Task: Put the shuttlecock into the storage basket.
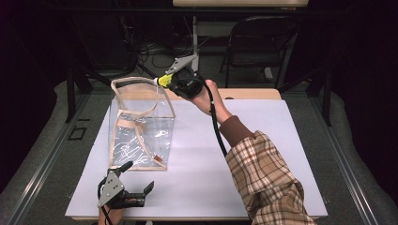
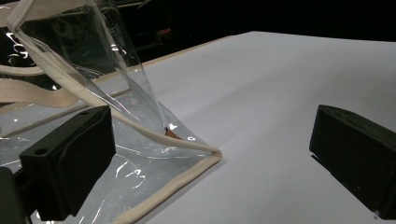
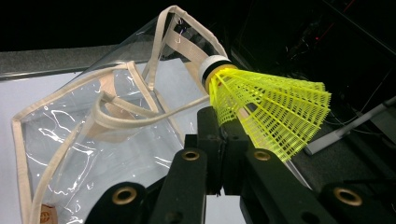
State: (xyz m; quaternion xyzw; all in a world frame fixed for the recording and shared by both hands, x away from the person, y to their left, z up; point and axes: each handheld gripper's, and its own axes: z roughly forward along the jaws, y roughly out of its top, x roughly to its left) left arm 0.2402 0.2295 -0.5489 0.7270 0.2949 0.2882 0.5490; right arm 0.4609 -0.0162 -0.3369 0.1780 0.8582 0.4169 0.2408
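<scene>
Left gripper (image 1: 141,193), jaws apart and empty, rests near the table's (image 1: 263,140) front edge beside the clear bag's (image 1: 141,126) bottom corner. Right gripper (image 1: 165,82), jaws clamped on the yellow shuttlecock (image 3: 266,109), holds it at the upright bag's open rim.

Yellow shuttlecock (image 3: 271,112), clear bag (image 1: 141,126) with cream trim, plaid sleeve (image 1: 270,183)
</scene>
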